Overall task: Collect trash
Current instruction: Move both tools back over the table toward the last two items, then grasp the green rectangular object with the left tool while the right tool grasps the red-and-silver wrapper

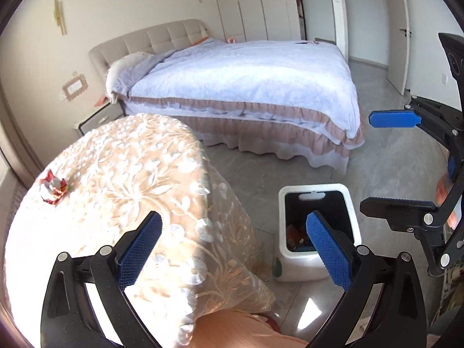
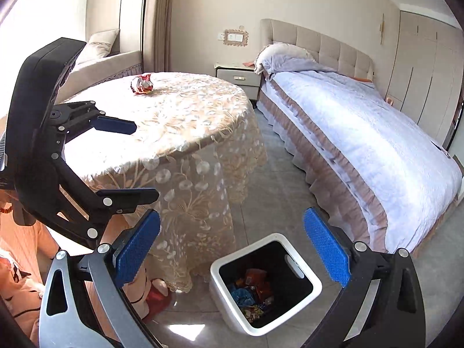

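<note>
one crumpled wrapper, one bin, one table, one bed

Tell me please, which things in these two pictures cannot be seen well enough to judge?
- Table: both views, legs hidden by the lace cloth.
- Trash bin: left wrist view, contents mostly hidden by the left claw finger; the right wrist view shows mixed wrappers, too small to identify.
- Crumpled wrapper: both views, print too small to read.
- Red thing under the table: right wrist view, partly hidden by the right claw.
</note>
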